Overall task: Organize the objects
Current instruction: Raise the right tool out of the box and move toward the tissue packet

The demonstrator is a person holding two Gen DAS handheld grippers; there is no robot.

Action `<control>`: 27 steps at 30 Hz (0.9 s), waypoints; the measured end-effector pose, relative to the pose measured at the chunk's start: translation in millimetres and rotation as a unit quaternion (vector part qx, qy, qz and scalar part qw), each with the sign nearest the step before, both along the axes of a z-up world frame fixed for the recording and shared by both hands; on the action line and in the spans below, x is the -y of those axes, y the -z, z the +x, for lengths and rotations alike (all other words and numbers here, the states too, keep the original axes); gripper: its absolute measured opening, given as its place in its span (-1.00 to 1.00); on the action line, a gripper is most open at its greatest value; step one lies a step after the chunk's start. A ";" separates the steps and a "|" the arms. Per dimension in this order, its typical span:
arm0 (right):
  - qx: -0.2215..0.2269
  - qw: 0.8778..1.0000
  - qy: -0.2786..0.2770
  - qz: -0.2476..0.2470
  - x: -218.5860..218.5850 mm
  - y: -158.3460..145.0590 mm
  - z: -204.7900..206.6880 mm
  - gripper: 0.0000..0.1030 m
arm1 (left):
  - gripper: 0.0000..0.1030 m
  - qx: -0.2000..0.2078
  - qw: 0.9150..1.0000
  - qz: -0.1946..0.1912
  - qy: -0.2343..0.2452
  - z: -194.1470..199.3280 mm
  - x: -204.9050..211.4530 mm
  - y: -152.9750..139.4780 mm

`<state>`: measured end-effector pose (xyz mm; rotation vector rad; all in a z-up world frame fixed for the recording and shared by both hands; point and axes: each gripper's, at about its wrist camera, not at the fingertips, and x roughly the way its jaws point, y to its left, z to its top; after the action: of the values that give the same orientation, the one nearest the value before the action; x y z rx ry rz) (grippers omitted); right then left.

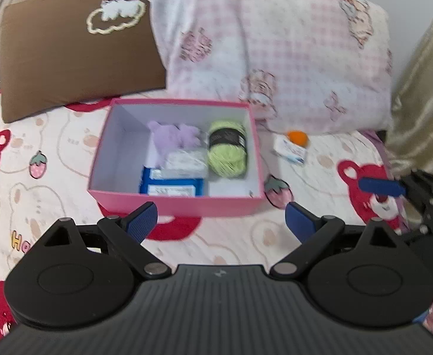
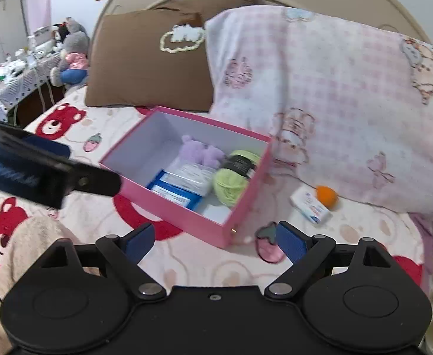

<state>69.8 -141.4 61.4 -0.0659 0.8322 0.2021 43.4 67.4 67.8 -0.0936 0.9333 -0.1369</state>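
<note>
A pink box (image 1: pixel 175 204) is seen open on the bed (image 1: pixel 56 153), just in front of a brown pillow (image 1: pixel 77 53) and a pink checked pillow (image 1: pixel 275 47). Inside it are laid a green yarn ball (image 1: pixel 226 151), a lilac plush piece (image 1: pixel 175 134), a clear packet (image 1: pixel 184 164) and a blue carton (image 1: pixel 172 188). Two things are left outside, to the box's right and close to the checked pillow: a small white packet (image 2: pixel 311 204) and an orange ball (image 2: pixel 326 195), the two touching or nearly so.

The left tongs (image 1: pixel 221 222) are held wide open with nothing between the pads, above the bed short of the box. The right tongs (image 2: pixel 215 241) are likewise spread wide and empty, near the box's right corner.

The white packet is judged to be light and fairly stiff, probably a small carton or wrapped bar; it is best taken across its short sides, where flat faces are offered to the pads. A glossy wrap could let it slip, so a firm, square closing is advised. The orange ball appears soft and very light; it is likely to roll or squash, so it should be taken across its middle, from above, with gentle pressure. Because the bedding is soft, both things may sink when pressed from above.
</note>
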 end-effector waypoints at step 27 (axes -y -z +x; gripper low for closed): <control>-0.006 0.999 -0.025 0.029 87.9 38.0 -40.3 0.77 | 0.82 -0.071 0.993 0.005 0.093 13.6 99.0 43.6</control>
<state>29.6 -229.3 23.4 -0.0308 0.8358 0.2744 57.0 -31.6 24.3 -0.0060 1.0838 -0.3005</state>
